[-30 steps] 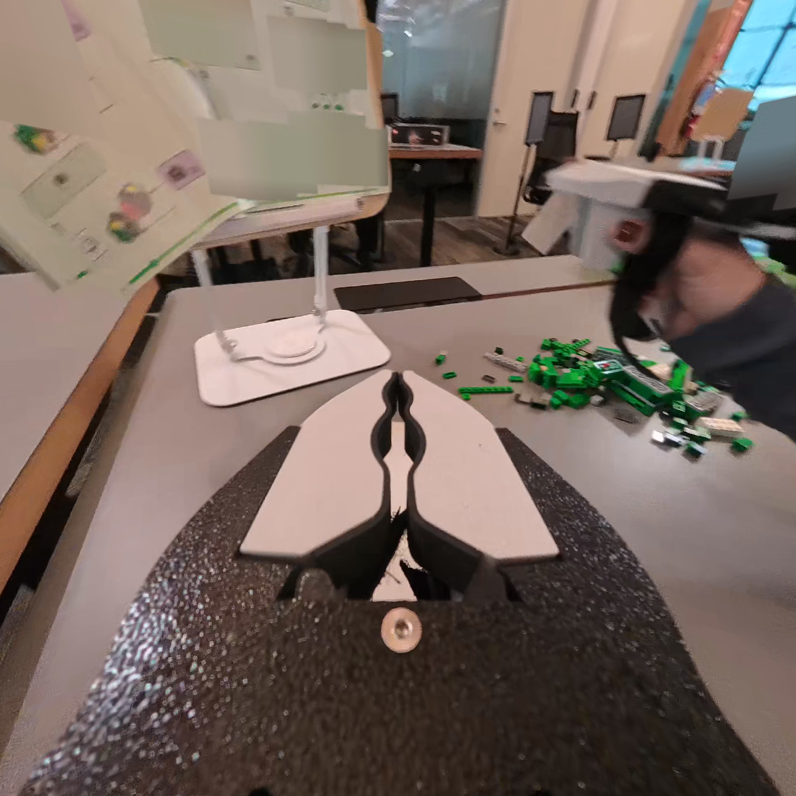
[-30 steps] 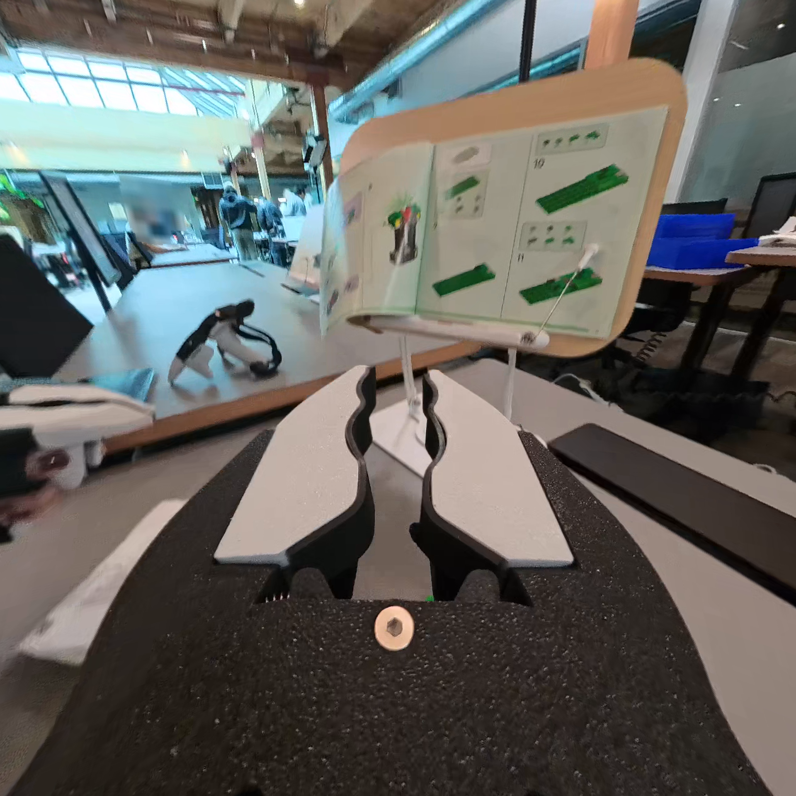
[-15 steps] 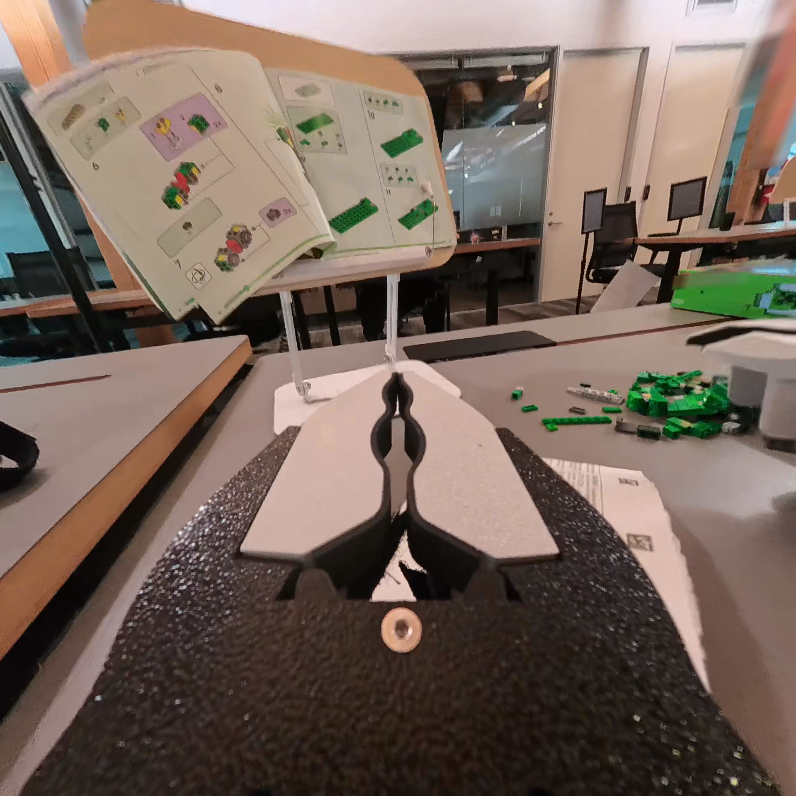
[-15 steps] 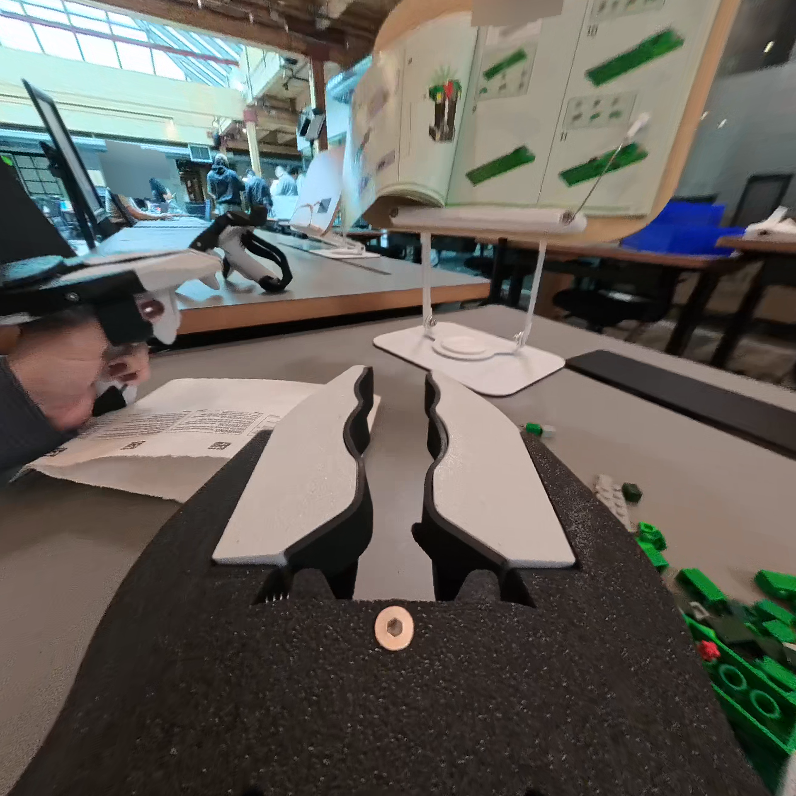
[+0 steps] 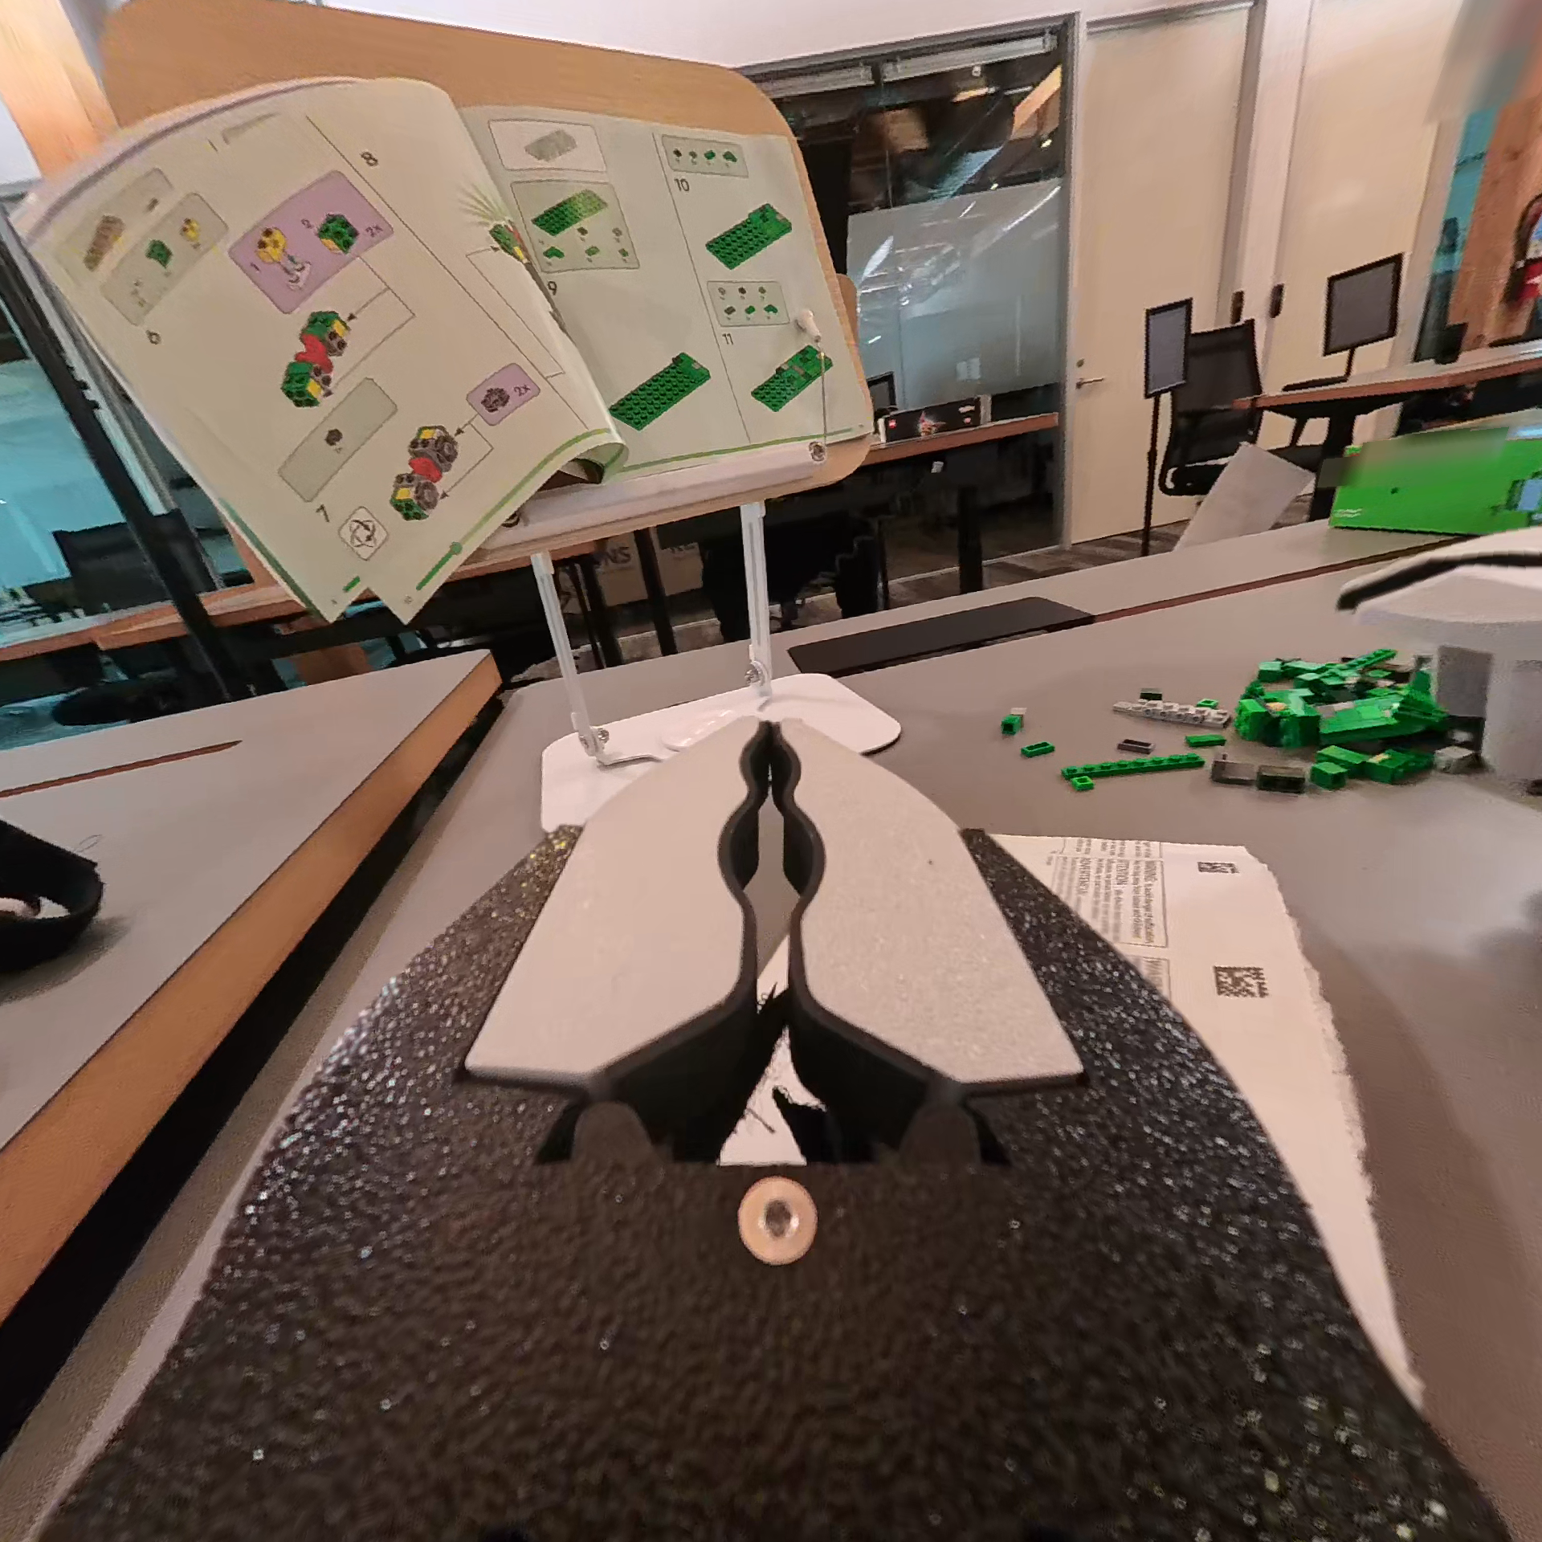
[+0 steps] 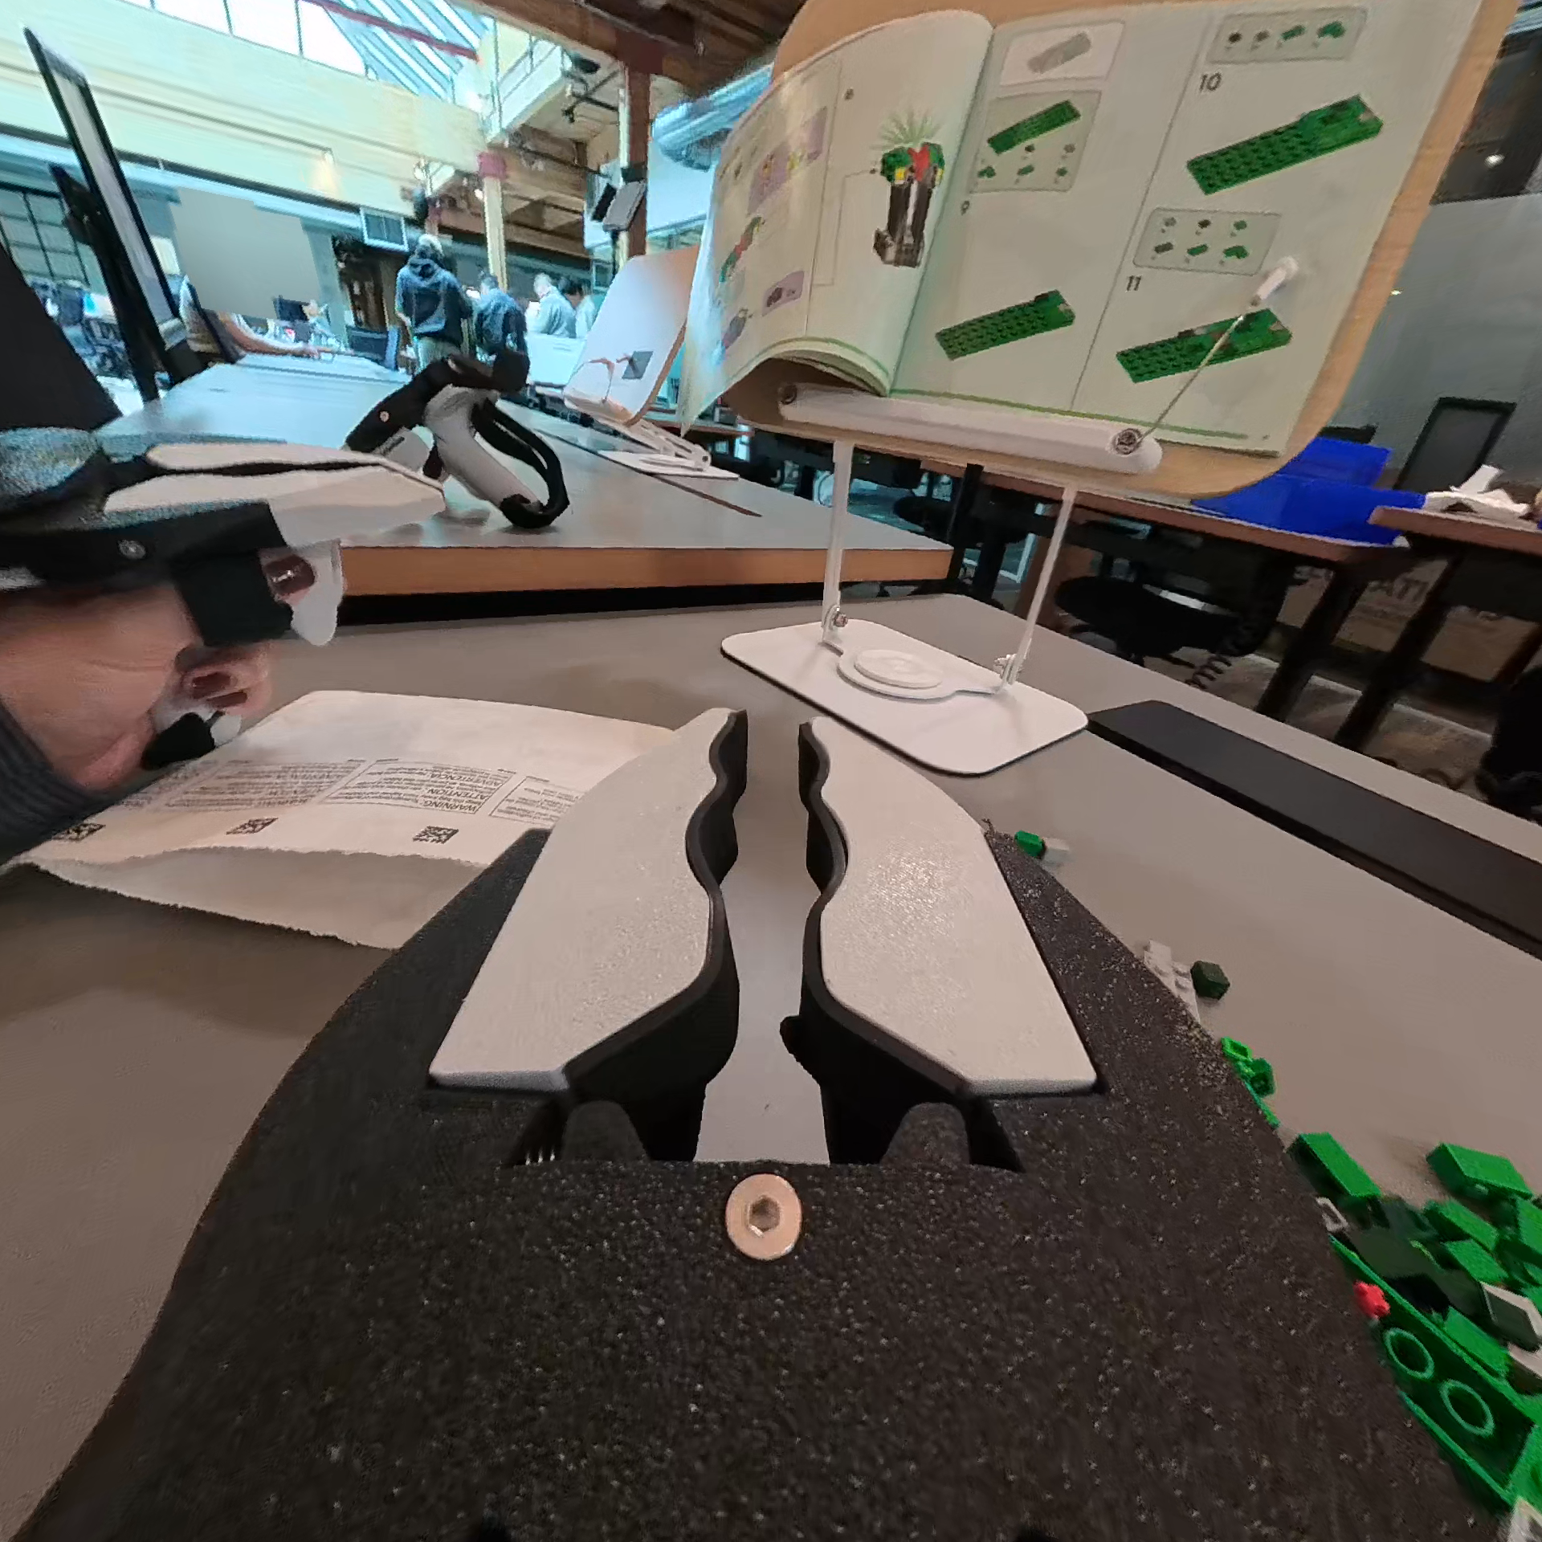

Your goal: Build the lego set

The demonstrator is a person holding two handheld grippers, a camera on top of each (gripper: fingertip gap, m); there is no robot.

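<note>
A pile of mostly green lego pieces [image 5: 1335,726] lies on the grey table [image 5: 1085,793], with a long green plate [image 5: 1135,763] and small loose pieces to its left. In the right wrist view the pile [image 6: 1460,1252] is at the lower right. An open instruction booklet [image 5: 501,334] rests on a wooden stand; it also shows in the right wrist view [image 6: 1043,209]. My left gripper [image 5: 772,736] is shut and empty, low over a white paper bag [image 5: 1210,959]. My right gripper [image 6: 772,734] is open a little and empty, low over the table left of the pile.
The stand's white base [image 6: 901,692] sits behind the grippers. The paper bag [image 6: 334,793] lies flat at left. A black strip [image 6: 1335,818] runs along the far table edge. A spare gripper [image 6: 467,434] lies on the neighbouring table. A green box [image 5: 1435,484] stands at far right. About 20 centimeters separates my left fingertips from my right.
The left view has tilted up from the table to the booklet, with the bag now under it. My right gripper has come down low beside the pile. Neither gripper's jaws have changed.
</note>
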